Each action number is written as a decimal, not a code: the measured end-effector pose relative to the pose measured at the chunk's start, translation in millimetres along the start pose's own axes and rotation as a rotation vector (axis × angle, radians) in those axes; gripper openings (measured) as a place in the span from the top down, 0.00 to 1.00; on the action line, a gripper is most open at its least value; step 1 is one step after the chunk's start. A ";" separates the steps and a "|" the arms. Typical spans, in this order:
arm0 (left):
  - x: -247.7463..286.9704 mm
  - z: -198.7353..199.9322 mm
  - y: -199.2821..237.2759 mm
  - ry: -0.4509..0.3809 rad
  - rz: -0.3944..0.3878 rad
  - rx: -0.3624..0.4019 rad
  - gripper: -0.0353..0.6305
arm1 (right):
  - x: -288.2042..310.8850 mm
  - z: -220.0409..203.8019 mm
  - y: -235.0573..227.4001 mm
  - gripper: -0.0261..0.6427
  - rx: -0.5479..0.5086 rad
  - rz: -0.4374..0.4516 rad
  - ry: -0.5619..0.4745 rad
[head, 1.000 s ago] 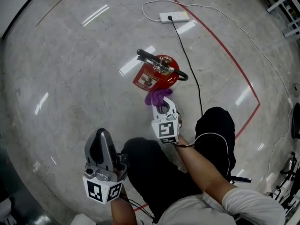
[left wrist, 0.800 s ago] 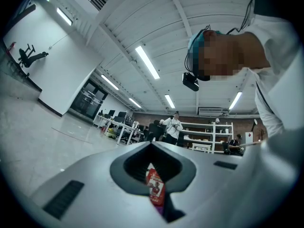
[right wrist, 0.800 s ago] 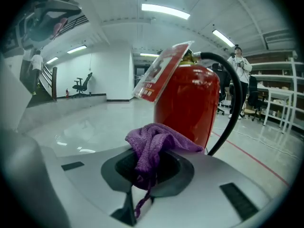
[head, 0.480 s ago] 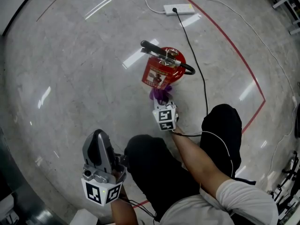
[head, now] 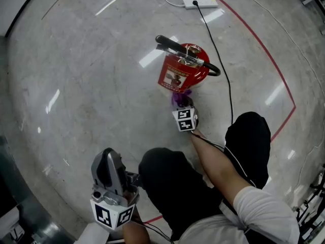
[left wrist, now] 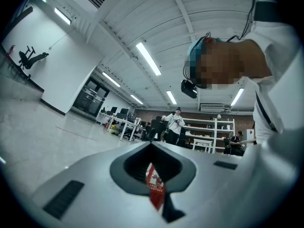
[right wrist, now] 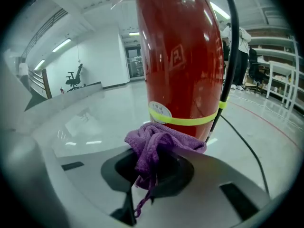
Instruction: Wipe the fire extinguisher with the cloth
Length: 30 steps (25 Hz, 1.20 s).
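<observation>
A red fire extinguisher point(head: 184, 70) stands upright on the floor, its black handle and hose on top. My right gripper point(head: 182, 108) is on its near side, shut on a bunched purple cloth point(head: 180, 98). In the right gripper view the cloth point(right wrist: 159, 144) touches the red cylinder point(right wrist: 178, 56) just below a yellow band point(right wrist: 190, 120), and the right gripper point(right wrist: 159, 158) is close against it. My left gripper point(head: 107, 159) is held low by my lap with its jaws together. In its own view the left gripper point(left wrist: 153, 148) points out into the room, with only a small red strip in its notch.
A white power strip point(head: 199, 2) lies beyond the extinguisher, and its black cable point(head: 226, 80) runs past the extinguisher's right side. A red line point(head: 274, 60) is marked on the polished floor. My dark trouser legs point(head: 172, 182) fill the near middle. Desks, shelves and a standing person point(left wrist: 175, 125) are far off.
My right gripper has carried the cloth forward, from beside the extinguisher to close against its lower body. The left gripper has barely moved.
</observation>
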<state>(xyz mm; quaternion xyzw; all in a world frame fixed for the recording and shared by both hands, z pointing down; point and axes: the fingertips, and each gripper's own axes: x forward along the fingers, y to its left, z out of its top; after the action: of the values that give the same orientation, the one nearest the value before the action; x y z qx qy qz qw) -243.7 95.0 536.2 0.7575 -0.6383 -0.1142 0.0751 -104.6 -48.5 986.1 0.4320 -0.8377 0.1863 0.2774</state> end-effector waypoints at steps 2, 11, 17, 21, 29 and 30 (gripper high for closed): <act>-1.5 -2.9 1.2 0.002 0.004 -0.006 0.94 | 3.4 -5.4 -1.0 0.89 0.008 0.008 0.009; 6.7 -0.8 -1.9 -0.007 0.019 -0.011 0.94 | -8.3 -2.6 1.8 0.89 -0.002 0.029 0.024; 22.5 30.8 -22.2 -0.009 0.045 0.009 0.94 | -64.2 36.9 4.7 0.89 -0.010 0.052 0.001; 28.9 71.5 -46.5 0.016 0.079 -0.034 0.94 | -131.5 91.6 6.3 0.89 -0.026 0.071 -0.010; 57.1 197.0 -124.8 0.074 0.057 -0.058 0.94 | -299.5 254.3 5.6 0.89 -0.080 0.105 -0.106; 60.6 215.4 -133.9 0.072 0.058 -0.059 0.94 | -321.1 279.7 5.7 0.89 -0.082 0.108 -0.130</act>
<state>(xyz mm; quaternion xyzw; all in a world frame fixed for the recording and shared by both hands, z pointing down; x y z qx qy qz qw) -164.8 65.6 289.4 0.7399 -0.6532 -0.1034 0.1237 -42.5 -0.4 567.5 0.3857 -0.8830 0.1378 0.2294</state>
